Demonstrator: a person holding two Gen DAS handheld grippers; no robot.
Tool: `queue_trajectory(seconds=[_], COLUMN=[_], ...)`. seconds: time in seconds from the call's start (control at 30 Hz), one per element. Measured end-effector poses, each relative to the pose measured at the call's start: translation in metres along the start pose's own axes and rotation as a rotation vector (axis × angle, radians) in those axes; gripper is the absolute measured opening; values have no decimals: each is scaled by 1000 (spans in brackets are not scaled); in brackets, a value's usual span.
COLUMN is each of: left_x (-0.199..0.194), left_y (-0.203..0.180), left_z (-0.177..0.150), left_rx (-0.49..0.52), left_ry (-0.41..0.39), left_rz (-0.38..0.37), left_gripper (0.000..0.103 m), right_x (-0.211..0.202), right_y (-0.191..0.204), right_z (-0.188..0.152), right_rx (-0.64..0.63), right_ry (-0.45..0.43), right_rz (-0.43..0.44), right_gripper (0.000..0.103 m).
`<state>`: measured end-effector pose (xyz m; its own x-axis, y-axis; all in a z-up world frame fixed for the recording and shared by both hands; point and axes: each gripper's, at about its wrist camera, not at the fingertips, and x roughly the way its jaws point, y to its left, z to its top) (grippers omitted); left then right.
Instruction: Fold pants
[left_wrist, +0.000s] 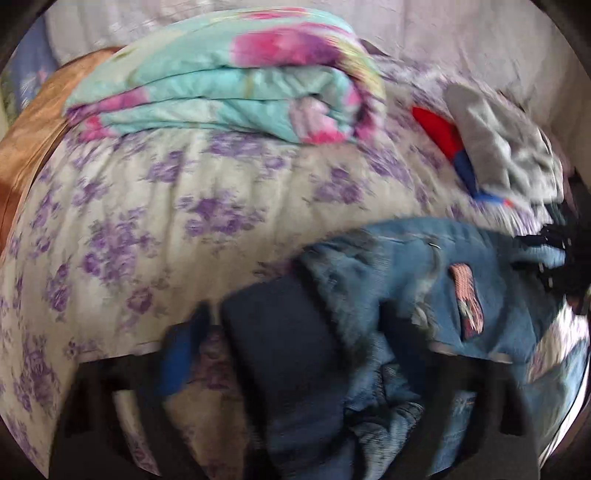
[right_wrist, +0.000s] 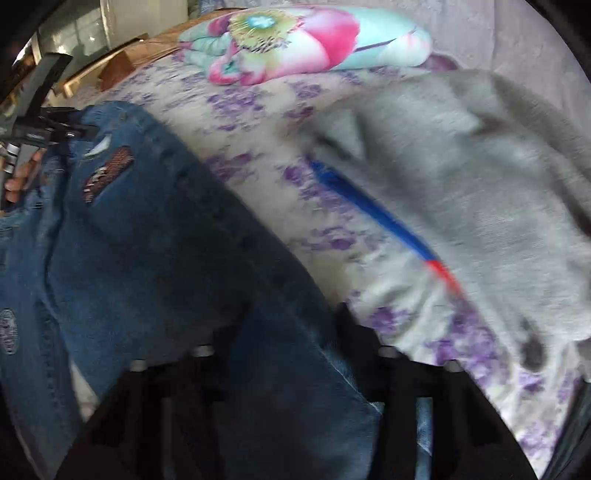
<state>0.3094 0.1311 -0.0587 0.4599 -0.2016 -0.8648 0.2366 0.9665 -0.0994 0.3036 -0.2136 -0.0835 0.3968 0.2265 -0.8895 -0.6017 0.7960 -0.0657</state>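
Two grippers, one pair of pants, one bed.

Item: blue jeans (left_wrist: 413, 295), ripped at the leg with patterned patches showing through. They lie bunched at the near edge of the bed, on the floral bedspread (left_wrist: 166, 206), and spill toward both cameras. In the right wrist view the jeans (right_wrist: 147, 240) fill the lower left, draped over the front of the tool.

Item: left gripper (left_wrist: 280, 350). Dark denim is heaped over and between its fingers, one finger (left_wrist: 177, 354) showing blue at the left. Blur and cloth hide the tips; I cannot tell how the jaws stand. From the other side, the left gripper (right_wrist: 48, 125) appears at the far end of the jeans, touching the fabric, with the person's hand (right_wrist: 22, 177) behind it.

Item: right gripper (right_wrist: 295, 362). Its black fingers sit low in frame with a denim leg passing between them. The jaws appear closed on the jeans, though motion blur softens the contact.

Item: grey garment (right_wrist: 461, 192), crumpled, with a blue and red strip along its edge, lying just beside the jeans on the bedspread (right_wrist: 332, 221).

Item: folded turquoise and pink quilt (left_wrist: 229, 81), at the far side of the bed, well apart from the jeans.
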Motion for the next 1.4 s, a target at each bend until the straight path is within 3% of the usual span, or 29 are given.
queue_trajectory(seconds=[0.03, 0.2, 0.47, 0.6, 0.77, 0.97, 1.13, 1.3, 1.4], left_x=[-1, -22, -95, -132, -144, -123, -121, -134, -127], left_y=[-4, 2, -16, -25, -27, -16, -2, -19, -13], left_z=[0, -2, -29, -71, -134, -187, -190, -162, -178], left_rx=[5, -60, -69, -30, -37, -73, -156, -98, -87], left_ry=[3, -27, -156, -208, -178, -115, -125, -190, -101], left_rz=[14, -38, -101, -137, -154, -107, -151, -98, -47], left_gripper=[67, 47, 40, 40, 43, 55, 61, 61, 68], right_x=[-5, -52, -164, -195, -180, -143, -140, -135, -133], right_y=[3, 12, 69, 114, 165, 195, 207, 206, 220], right_z=[-1, -14, -66, -111, -179, -211, -214, -217, -219], right_rx=[-15, 2, -43, -63, 7, 75, 83, 141, 112], right_ry=[-17, -136, -341, -393, -349, -264, -267, -290, -280], right_rz=[-4, 14, -16, -3, 66, -6, -70, -62, -105], right_gripper=[10, 7, 7, 7, 6, 7, 7, 8, 14])
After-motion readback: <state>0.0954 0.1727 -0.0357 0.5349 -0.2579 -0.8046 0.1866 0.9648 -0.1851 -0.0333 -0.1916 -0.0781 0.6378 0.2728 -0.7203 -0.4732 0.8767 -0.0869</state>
